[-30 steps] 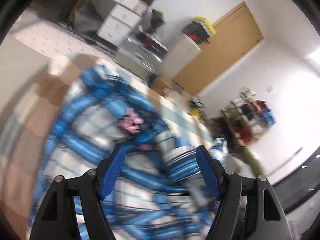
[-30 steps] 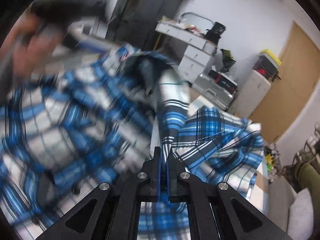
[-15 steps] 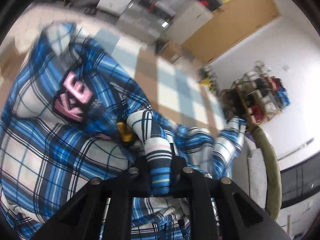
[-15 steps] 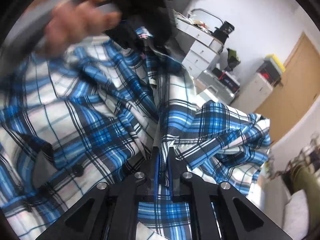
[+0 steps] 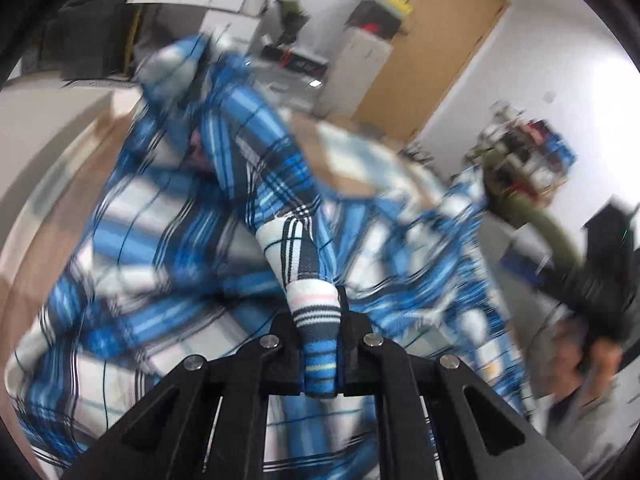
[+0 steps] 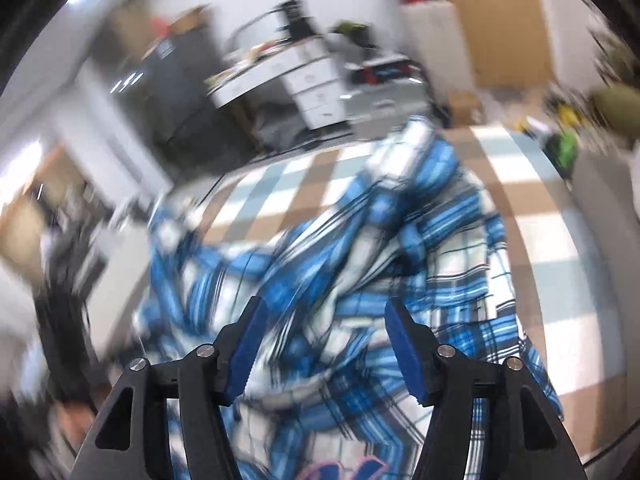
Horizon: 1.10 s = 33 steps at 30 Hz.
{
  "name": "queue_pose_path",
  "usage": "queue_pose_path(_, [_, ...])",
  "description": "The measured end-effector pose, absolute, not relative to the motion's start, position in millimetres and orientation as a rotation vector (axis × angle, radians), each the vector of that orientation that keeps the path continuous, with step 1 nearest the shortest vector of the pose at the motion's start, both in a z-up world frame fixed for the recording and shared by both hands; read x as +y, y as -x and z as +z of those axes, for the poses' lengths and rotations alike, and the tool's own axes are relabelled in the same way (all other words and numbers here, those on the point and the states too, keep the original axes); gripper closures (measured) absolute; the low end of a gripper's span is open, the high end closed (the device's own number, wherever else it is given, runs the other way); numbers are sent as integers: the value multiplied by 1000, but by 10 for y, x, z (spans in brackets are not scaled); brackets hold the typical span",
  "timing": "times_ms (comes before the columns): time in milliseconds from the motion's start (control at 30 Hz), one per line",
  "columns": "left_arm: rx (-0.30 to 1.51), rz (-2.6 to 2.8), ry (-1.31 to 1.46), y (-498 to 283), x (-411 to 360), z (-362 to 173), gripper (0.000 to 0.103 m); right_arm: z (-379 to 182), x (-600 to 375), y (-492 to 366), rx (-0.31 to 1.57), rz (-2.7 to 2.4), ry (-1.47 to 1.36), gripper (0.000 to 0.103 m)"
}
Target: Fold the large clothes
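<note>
Having let go since half a second ago, the right gripper (image 6: 322, 344) is gaping empty while the left gripper (image 5: 318, 340) is pinching the plaid shirt (image 5: 248, 184), seemingly to shake it flat.

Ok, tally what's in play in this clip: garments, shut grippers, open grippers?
Plaid shirt: 1
Shut grippers: 1, the left gripper, clamped on a fold of shirt
Open grippers: 1, the right gripper, fingers apart above the shirt
Total: 3
</note>
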<state>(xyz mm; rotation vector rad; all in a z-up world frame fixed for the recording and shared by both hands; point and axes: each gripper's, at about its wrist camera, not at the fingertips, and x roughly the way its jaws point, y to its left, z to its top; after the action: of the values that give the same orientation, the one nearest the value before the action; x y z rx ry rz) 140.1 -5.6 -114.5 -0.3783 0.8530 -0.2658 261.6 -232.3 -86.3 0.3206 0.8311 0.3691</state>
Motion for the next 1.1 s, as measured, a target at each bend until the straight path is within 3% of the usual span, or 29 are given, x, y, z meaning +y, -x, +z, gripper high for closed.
queue_pose_path(267, [941,-212,332,-1447,-156,-1268,94,-1051,-2485,-3399,972,215,-686,40])
queue_pose_path(367, [939,-204,315,-1384,-198,-1273,94,-1173,-2422,-3681,1026,106,-645,43])
queue_pose_path(400, [939,-206,315,-1398,-190,-1270,94,-1190,-2405,-3722,1034,80,-615,65])
queue_pose_path(433, [937,-207,318,-1413,-252,-1255,94,-1173,-2394,-3721,1031,66,-580,97])
queue_pose_path(467, [935,-212,322,-1409,-240,-1247,94,-1086,-2404,-3650,992,97,-562,100])
queue_pose_path(600, [926,-234,340,-1377,-187,-1246,93,-758,-2740,-3005,649,438,-705,101])
queue_pose_path(767, [936,-252,369,-1377,-107,-1291,92,-1423,-3105,-2905,971,187,-686,97])
queue_pose_path(833, [939,-256,379,-1367,-88,-1283,90,-1604,-3204,-2890,1010,163,-716,86])
queue_pose_path(900, [943,-251,373,-1326,-51,-1248,83,-1638,-3193,-2868,1019,164,-683,85])
queue_pose_path(967, [960,-229,358,-1248,60,-1212,65,-1622,-3164,-2853,1011,164,-648,85])
queue_pose_path(1100, [904,-199,445,-1217,391,-905,50,-1681,-3111,-2838,1020,169,-630,86])
